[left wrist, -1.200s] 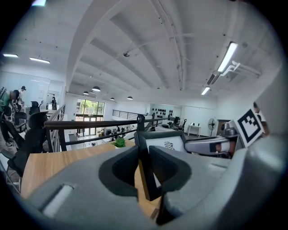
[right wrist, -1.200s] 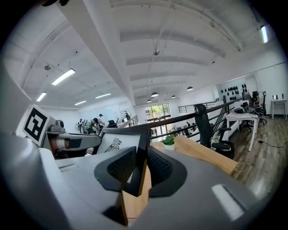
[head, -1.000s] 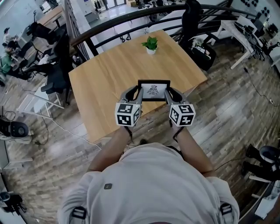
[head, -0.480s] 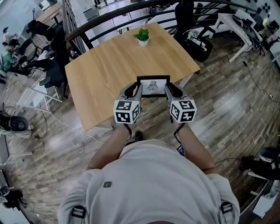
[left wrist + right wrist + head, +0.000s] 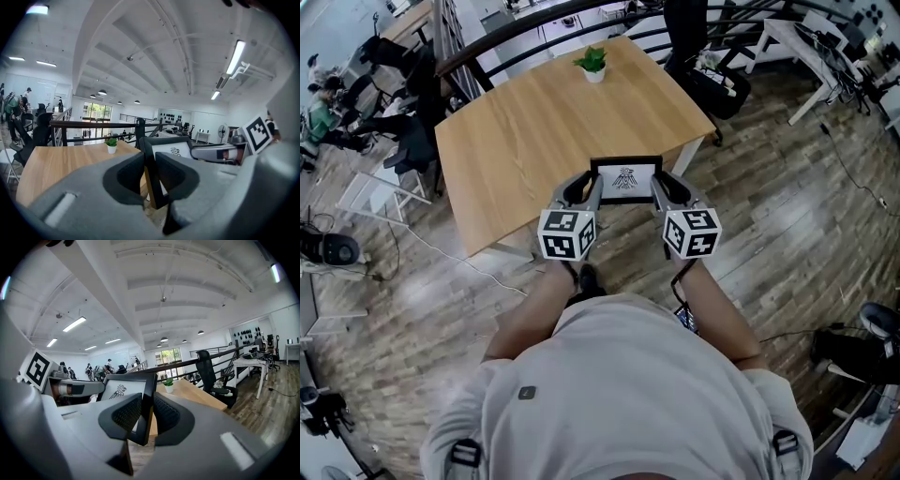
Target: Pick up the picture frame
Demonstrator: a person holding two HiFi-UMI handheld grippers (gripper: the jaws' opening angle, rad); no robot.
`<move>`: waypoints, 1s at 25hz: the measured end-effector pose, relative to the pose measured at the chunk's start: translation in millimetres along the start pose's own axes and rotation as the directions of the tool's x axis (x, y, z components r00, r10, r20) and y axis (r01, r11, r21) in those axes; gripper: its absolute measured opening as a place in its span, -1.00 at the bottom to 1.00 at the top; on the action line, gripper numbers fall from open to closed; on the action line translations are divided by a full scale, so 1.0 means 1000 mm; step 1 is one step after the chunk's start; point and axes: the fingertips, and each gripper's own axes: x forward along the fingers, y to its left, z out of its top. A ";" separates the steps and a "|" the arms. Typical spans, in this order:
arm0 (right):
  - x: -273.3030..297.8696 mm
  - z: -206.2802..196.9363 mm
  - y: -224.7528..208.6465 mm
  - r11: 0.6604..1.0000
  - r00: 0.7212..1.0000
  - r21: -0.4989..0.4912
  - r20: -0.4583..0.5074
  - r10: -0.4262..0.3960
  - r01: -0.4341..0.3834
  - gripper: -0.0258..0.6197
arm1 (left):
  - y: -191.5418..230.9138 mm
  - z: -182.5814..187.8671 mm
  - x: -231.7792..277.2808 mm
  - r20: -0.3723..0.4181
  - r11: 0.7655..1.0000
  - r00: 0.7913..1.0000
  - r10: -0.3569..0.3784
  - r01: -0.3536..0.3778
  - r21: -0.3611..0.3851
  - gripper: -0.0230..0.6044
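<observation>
A black picture frame (image 5: pixel 625 178) with a white print hangs in the air just off the near edge of the wooden table (image 5: pixel 534 122), upright and facing me. My left gripper (image 5: pixel 592 192) is shut on its left edge (image 5: pixel 149 173), and my right gripper (image 5: pixel 657 190) is shut on its right edge (image 5: pixel 144 404). Each gripper view shows the black frame edge pinched between the two grey pads, with the other gripper across the print.
A small potted plant (image 5: pixel 592 63) stands at the table's far edge. A dark railing (image 5: pixel 534 28) runs behind the table, with an office chair (image 5: pixel 698 47) at the far right corner. Wooden floor lies below me, and desks and chairs stand to the left.
Both grippers have carried the frame back toward me, from over the table's near part to past its near edge. The table and plant have slid up and away in the head view.
</observation>
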 end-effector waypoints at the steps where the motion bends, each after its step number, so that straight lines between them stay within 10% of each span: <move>1: -0.006 -0.002 0.000 1.000 1.000 -0.002 -0.001 0.003 -0.003 -0.63 | -0.005 -0.002 -0.003 -0.001 1.000 1.000 0.002 -0.002 -0.002 -0.67; 25: -0.084 -0.034 0.004 0.999 0.999 -0.008 -0.015 0.046 -0.046 -0.63 | -0.070 -0.037 -0.053 -0.005 0.999 0.999 0.036 -0.036 -0.025 -0.67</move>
